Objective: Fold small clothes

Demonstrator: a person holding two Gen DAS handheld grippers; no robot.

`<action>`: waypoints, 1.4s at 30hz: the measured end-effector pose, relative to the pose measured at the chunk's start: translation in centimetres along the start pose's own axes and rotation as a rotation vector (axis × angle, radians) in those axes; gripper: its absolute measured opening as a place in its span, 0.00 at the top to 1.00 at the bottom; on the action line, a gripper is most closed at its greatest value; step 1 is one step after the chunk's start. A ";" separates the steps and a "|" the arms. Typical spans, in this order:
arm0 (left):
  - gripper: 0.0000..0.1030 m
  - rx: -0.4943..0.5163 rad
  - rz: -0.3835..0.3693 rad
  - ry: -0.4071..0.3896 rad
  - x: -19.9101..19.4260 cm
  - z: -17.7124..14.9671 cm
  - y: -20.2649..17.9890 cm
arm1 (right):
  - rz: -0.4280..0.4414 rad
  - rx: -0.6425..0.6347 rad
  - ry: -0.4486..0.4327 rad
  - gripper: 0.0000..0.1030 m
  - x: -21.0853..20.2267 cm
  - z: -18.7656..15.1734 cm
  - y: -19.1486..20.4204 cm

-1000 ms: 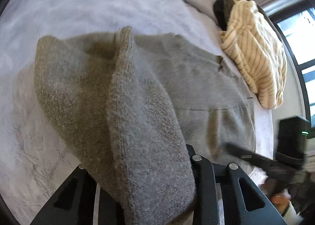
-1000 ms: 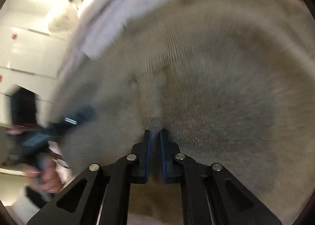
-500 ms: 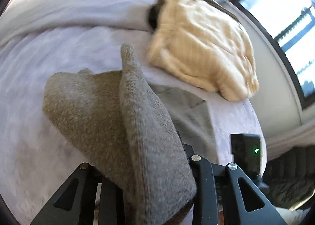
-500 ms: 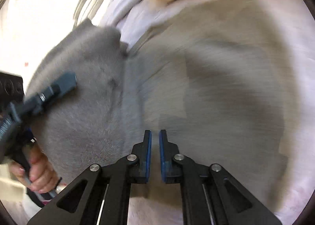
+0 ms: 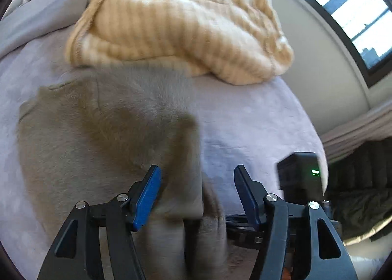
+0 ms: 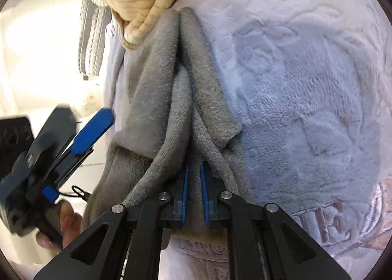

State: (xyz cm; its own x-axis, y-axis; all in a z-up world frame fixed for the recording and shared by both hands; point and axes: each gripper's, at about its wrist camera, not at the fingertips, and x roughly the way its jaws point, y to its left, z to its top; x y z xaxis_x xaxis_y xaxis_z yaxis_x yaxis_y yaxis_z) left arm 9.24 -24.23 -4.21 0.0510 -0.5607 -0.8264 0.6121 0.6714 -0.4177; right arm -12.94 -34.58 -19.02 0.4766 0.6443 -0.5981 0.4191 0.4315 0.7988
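- Two tools work one grey garment (image 5: 103, 133) on a bed covered by a pale lilac blanket (image 5: 245, 118); the garment lies on that blanket, just in front of a cream striped garment (image 5: 176, 18) whose near edge touches or slightly overlaps it.
- From the left wrist view the grey piece looks doubled over on itself, a darker upper layer lying on a lighter one, which I judge to be a fold just laid across.
- The left tool (image 5: 197, 194) has just been opening: its blue-padded fingers (image 5: 147, 196) stand well apart, with a hanging strip of the grey cloth between them but neither pad pressing on it (so it holds nothing now, as far as I can see).
- That release fits a fold set down, with the cloth left to settle under its own weight.
- The right tool (image 6: 193, 182) is nearly closed, its pads pinching a bunched ridge of the grey fabric (image 6: 176, 98), which runs away from the fingers in long creases toward the cream piece.
- Keeping that side pinched probably holds the edge taut and in line while the other side is let go.
- In the right wrist view the left tool (image 6: 80, 138) shows at the left edge, gripped by a hand (image 6: 66, 221), clear of the cloth.
- The striped piece seems set aside, perhaps already folded (I cannot tell).
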 end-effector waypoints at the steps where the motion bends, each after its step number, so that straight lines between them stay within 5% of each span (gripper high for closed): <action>1: 0.39 0.022 0.001 -0.007 -0.3 -0.1 -0.4 | 0.016 0.013 -0.001 0.87 -0.5 -0.1 -0.5; 3: 0.39 0.063 0.016 -0.046 -1.7 -0.2 -0.7 | 0.056 0.042 -0.012 0.87 -0.4 0.2 -0.8; 5: 0.38 0.065 0.046 -0.089 -3.2 -0.6 -0.2 | 0.111 0.080 -0.028 0.76 -0.8 0.8 -1.3; 7: 0.14 0.019 0.103 -0.126 -4.5 -0.8 1.6 | 0.187 0.130 -0.047 0.63 -1.1 1.5 -1.9; 9: 0.14 -0.048 0.159 -0.178 -5.8 -1.6 4.0 | 0.250 0.161 -0.066 0.54 -1.5 2.0 -2.2; 12: 0.14 -0.154 0.237 -0.154 -6.4 -2.8 7.9 | 0.349 0.171 -0.060 0.33 -0.9 3.3 -2.2; 15: 0.14 -0.261 0.318 -0.130 -6.2 -4.3 11.5 | 0.407 0.191 -0.025 0.33 0.1 4.6 -1.8; 17: 0.14 -0.296 0.355 -0.119 -5.8 -5.3 13.0 | 0.345 0.167 0.000 0.37 0.7 5.2 -0.8; 19: 0.14 -0.326 0.377 -0.094 -5.1 -6.2 14.1 | 0.187 0.083 0.019 0.85 2.0 6.5 1.6; 21: 0.14 -0.338 0.383 -0.072 -4.2 -6.6 14.4 | 0.081 -0.034 0.014 0.85 1.9 6.8 4.1; 24: 0.14 -0.318 0.370 -0.078 -4.1 -6.8 13.8 | 0.036 -0.165 -0.038 0.86 0.5 6.9 6.6; 28: 0.14 -0.260 0.342 -0.056 -3.1 -6.6 12.3 | -0.112 -0.115 -0.016 0.85 2.2 7.8 4.2; 31: 0.14 -0.218 0.356 -0.021 -1.7 -6.6 11.9 | -0.090 -0.059 -0.024 0.80 1.6 7.4 2.9; 36: 0.14 -0.257 0.329 -0.025 -2.5 -7.3 12.7 | -0.150 -0.165 -0.060 0.61 -2.1 4.7 4.4; 39: 0.14 -0.276 0.316 -0.024 -3.2 -7.7 13.1 | -0.076 -0.220 -0.077 0.52 -3.7 4.1 7.2; 42: 0.14 -0.258 0.317 -0.020 -3.8 -8.1 12.6 | -0.055 -0.291 0.010 0.46 -3.5 2.5 7.9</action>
State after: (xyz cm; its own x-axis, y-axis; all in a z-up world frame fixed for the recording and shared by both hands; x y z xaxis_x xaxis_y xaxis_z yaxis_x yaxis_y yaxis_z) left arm 10.33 -9.67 -9.38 0.2226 -0.3141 -0.9229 0.3460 0.9105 -0.2264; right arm -9.37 -35.05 -10.80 0.4512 0.6202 -0.6417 0.2046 0.6280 0.7509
